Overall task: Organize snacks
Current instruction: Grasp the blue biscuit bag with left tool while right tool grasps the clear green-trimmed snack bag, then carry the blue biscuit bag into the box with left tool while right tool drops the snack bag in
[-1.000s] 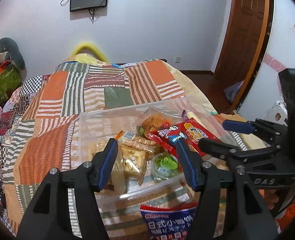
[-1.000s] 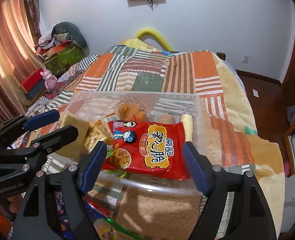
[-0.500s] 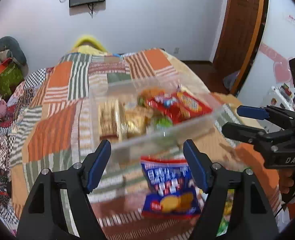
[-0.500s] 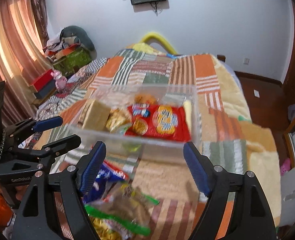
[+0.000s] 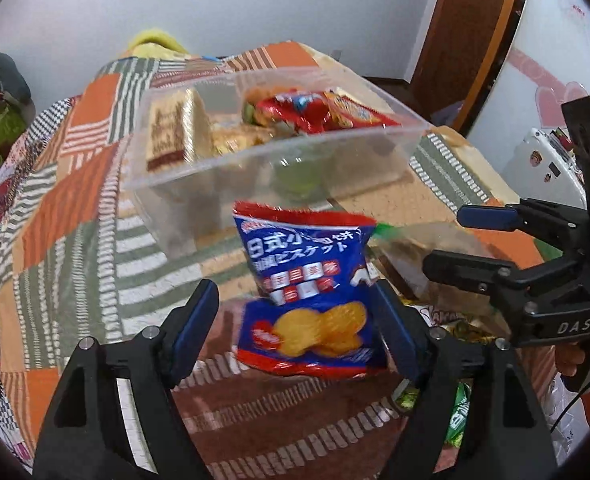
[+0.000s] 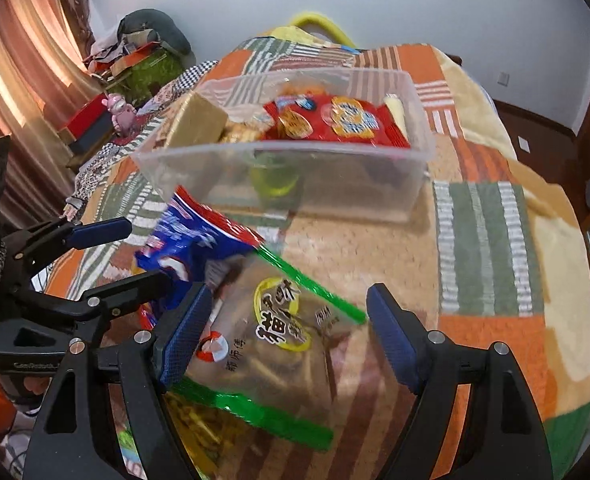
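Note:
A clear plastic bin (image 5: 279, 156) stands on the patchwork bed and holds a red snack bag (image 5: 327, 112), a tan box (image 5: 175, 132) and a green cup (image 6: 273, 178). The bin also shows in the right wrist view (image 6: 295, 176). A blue biscuit bag (image 5: 311, 292) lies in front of the bin, between the open jaws of my left gripper (image 5: 299, 324). My right gripper (image 6: 285, 336) is open over a clear snack bag with green edges (image 6: 279, 344). Neither gripper holds anything.
More snack packets (image 5: 459, 412) lie at the near right of the bed. The quilt (image 5: 75, 184) spreads left and behind the bin. A wooden door (image 5: 467, 28) is at the right. Clutter and a pink toy (image 6: 121, 110) sit by the curtain at the left.
Both grippers have pulled back from the bin toward the near end of the bed. The blue bag and the green-edged bag now lie between their jaws.

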{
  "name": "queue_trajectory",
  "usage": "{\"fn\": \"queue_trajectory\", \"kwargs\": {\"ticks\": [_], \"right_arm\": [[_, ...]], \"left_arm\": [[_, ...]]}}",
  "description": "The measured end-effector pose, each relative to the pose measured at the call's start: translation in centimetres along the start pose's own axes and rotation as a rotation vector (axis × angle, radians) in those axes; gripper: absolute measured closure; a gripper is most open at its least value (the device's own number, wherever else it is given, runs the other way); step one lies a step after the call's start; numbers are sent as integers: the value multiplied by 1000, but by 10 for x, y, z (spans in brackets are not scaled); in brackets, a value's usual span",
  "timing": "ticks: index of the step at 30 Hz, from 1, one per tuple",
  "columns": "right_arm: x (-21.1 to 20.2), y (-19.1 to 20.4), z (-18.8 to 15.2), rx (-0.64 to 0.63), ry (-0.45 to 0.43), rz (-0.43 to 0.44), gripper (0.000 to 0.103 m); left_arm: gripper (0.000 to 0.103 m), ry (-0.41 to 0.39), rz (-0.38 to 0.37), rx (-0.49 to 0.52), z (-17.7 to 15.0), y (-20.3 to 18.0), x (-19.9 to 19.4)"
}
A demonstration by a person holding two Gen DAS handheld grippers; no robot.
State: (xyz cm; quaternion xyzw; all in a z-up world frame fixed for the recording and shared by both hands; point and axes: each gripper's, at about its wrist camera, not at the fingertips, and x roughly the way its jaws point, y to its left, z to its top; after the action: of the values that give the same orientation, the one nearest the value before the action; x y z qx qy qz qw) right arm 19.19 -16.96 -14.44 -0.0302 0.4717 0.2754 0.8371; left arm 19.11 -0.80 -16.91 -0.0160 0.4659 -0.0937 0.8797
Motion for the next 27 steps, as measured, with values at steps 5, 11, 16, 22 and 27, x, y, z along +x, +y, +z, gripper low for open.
{"fn": "queue_trajectory", "kwargs": {"ticks": [5,11,16,22,27], "right_arm": [[13,-8,-12,19,55,-24,33],[13,-14,-14,55,29,-13,40],[10,-13,-15,54,-1,-6,52],[1,-15,-14,54,-43,-10,57],[-14,-21,-10,65,-95,-11,57]], "left_arm": [[25,33,6,1,-3,-5,17],[25,30,1,-9,-6,-4,28],[33,3,-6,-8,-5,-4,26],[41,-27,-2,1,-5,-5,17],[42,-62,-1,-15,-1,-3,4]]}}
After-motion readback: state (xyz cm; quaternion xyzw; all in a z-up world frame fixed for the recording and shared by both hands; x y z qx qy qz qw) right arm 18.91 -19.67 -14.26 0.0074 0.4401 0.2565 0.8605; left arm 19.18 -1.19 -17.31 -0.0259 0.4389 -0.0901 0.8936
